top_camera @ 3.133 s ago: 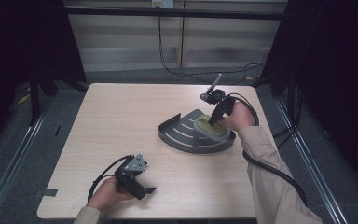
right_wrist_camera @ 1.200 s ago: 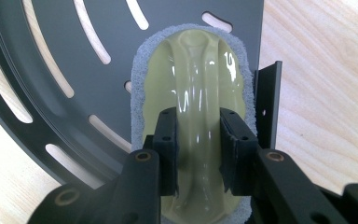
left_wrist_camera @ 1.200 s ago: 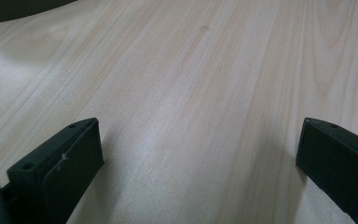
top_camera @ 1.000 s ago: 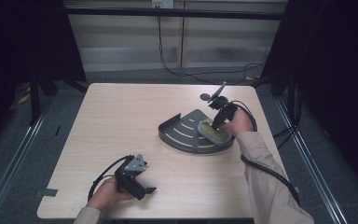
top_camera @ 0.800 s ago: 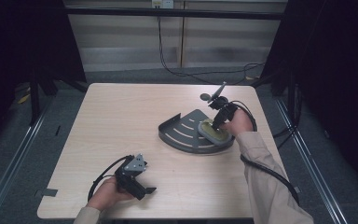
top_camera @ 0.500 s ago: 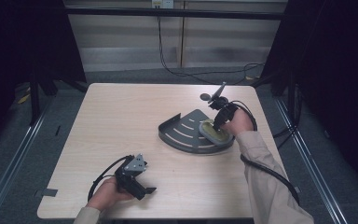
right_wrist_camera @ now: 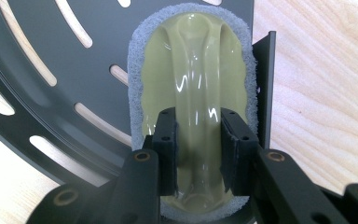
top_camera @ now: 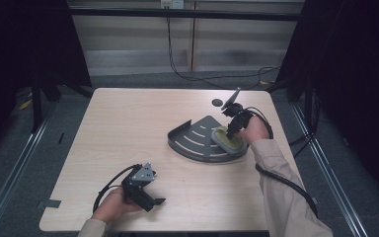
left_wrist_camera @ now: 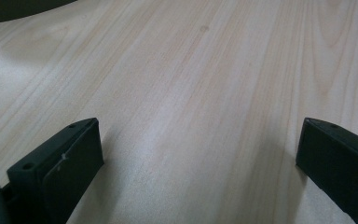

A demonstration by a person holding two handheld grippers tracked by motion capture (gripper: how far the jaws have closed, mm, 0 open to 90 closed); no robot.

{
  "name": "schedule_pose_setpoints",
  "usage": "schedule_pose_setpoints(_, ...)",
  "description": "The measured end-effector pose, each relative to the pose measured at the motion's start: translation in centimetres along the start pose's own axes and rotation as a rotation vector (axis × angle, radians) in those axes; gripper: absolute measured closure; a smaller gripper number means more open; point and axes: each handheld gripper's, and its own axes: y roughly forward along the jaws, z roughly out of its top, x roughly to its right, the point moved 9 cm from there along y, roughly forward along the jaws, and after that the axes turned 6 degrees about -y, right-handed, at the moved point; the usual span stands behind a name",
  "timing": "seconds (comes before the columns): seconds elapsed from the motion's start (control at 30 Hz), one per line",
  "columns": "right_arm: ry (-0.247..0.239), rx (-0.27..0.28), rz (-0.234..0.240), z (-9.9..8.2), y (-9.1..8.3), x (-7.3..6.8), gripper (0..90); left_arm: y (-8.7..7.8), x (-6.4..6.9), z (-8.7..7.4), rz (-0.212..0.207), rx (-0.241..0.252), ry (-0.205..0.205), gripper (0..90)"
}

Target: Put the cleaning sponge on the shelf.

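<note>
Right gripper view, centre of the frame: the right gripper [right_wrist_camera: 198, 154] has its two black fingers [right_wrist_camera: 167, 149] pinching the raised glossy handle of an olive-green scrub pad with a grey foam rim [right_wrist_camera: 191, 84]. The pad lies on a dark grey fan-shaped slotted metal tray [right_wrist_camera: 42, 88], against its upright wall at right. High view shows tray [top_camera: 192, 140] and pad [top_camera: 227, 140] right of centre on the pale wooden counter [top_camera: 128, 118]. At lower left, the left gripper [top_camera: 145, 195] rests idle, fingers [left_wrist_camera: 60, 163] spread over bare wood. The grasp looks made; next likely calls for a clean lift clear of the wall
</note>
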Motion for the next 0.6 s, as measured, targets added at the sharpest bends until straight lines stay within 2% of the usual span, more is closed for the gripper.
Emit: schedule_pose_setpoints(0.6,0.006,-0.004,0.007,-0.37,0.33,0.11,70.1,0.03,0.01,0.02,0.003,0.004,-0.004,0.0)
